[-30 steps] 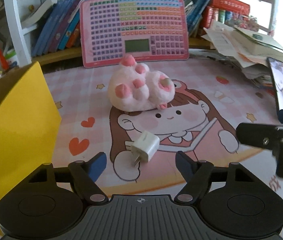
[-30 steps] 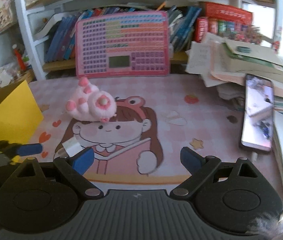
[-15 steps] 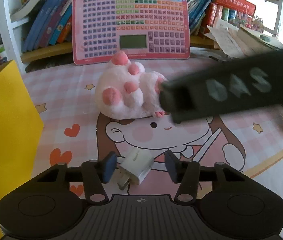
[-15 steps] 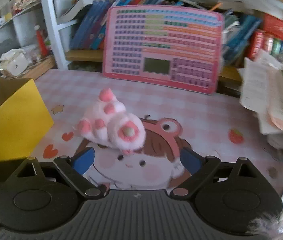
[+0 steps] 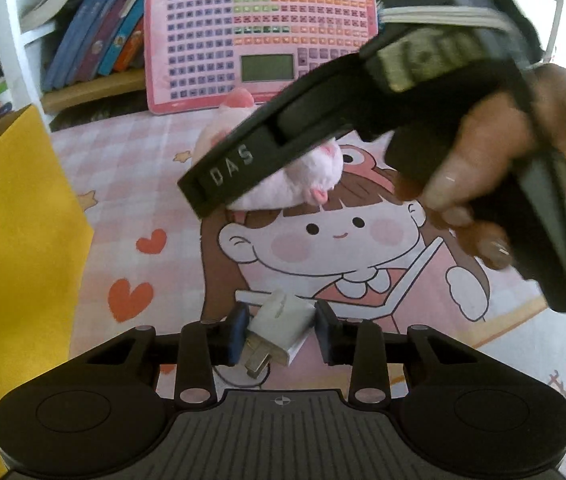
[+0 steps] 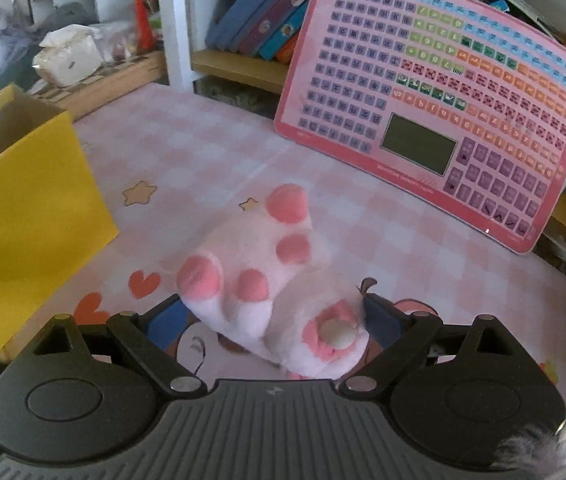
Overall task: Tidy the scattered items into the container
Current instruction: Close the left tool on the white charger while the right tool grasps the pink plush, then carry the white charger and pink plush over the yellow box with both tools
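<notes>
On the cartoon desk mat point(image 5: 155, 184):
Left gripper point(image 5: 283, 334): jaws closed against both sides of the white plug charger point(image 5: 283, 330).
Right gripper point(image 6: 273, 316): jaws wide, flanking the plush paw point(image 6: 271, 280); contact unclear.
Yellow box point(image 6: 23, 208): stood left, apart from both.

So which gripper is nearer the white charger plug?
Left. The left gripper has its fingers on either side of the white charger plug, while the right gripper straddles the pink plush paw farther back.
</notes>
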Tool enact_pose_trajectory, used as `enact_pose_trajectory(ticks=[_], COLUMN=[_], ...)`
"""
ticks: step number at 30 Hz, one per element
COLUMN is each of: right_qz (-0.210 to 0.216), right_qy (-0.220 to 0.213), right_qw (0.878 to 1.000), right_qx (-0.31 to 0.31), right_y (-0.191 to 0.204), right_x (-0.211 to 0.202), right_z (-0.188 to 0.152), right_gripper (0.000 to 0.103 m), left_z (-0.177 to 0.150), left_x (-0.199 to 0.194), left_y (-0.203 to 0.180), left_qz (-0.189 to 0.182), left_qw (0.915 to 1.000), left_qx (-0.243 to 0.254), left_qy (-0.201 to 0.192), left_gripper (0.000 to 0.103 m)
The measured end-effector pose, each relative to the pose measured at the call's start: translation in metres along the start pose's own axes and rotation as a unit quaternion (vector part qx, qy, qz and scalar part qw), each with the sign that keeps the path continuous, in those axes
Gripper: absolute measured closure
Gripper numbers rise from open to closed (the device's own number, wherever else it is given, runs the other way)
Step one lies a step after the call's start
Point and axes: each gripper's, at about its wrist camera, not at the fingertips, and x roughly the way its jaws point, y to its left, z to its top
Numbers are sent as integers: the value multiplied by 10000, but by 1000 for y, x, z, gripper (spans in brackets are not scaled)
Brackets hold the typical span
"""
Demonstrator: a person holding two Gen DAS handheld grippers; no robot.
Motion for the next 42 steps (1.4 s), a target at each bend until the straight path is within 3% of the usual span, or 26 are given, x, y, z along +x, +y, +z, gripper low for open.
enact_pose_trajectory(ticks=[10,19,42], right_qz=[119,202,-238], right_qy=[109,81,-91], right_qw=[9997,9995,9947], right_qx=[207,218,998], right_y=[0,3,20], right_x=[24,18,-79], right_z=[8,7,-56], right_gripper=[10,34,35], left_z=[-2,-5,-43], left_x=[-28,-39,-105], left_y=[9,11,14], left_qz=[-104,-80,-540], left_qw=[9993,9990,9964], left_qx=[-324,-376,-423], left_qy=[-151,-246,-488], left_gripper=[69,69,69])
